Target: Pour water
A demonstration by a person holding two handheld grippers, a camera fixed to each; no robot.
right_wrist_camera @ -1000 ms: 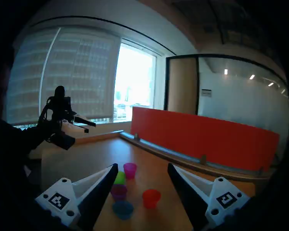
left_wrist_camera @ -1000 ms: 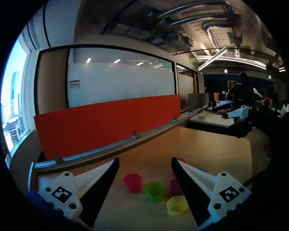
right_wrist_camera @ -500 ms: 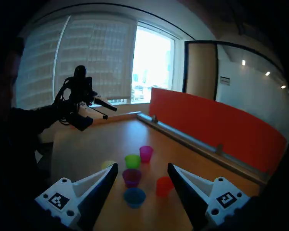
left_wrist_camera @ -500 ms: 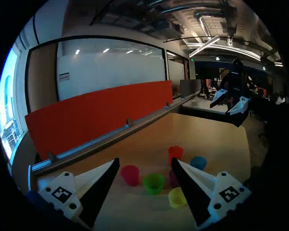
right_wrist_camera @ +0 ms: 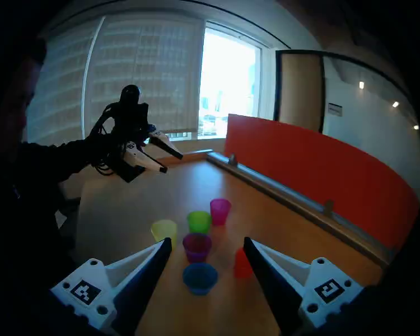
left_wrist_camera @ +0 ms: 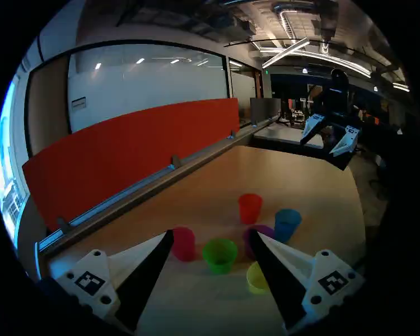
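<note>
- The worktop point(left_wrist_camera: 305, 185) is a pale wood surface carrying six small cups in a loose cluster.
- The orange partition point(left_wrist_camera: 126, 145) stands upright along one long edge of the worktop, above a grey rail.
- The left tool point(left_wrist_camera: 210, 234) has its fingers spread wide and nothing between them. It is held above the worktop and aimed at the cluster.
- The right tool point(right_wrist_camera: 206, 242) also has its fingers spread and grips nothing. It is held clear of the worktop and faces the cluster from the opposite side.
- In the left gripper view, the red cup point(left_wrist_camera: 250, 208) and the blue cup point(left_wrist_camera: 287, 224) stand farthest.
- The purple cup point(left_wrist_camera: 257, 234) sits just in front of them.
- The green cup point(left_wrist_camera: 220, 256) and the pink cup point(left_wrist_camera: 183, 244) stand nearer.
- The yellow cup point(left_wrist_camera: 256, 278) is nearest, partly hidden by a finger.
- All six cups are upright and apart from both tools. Their contents cannot be told.
</note>
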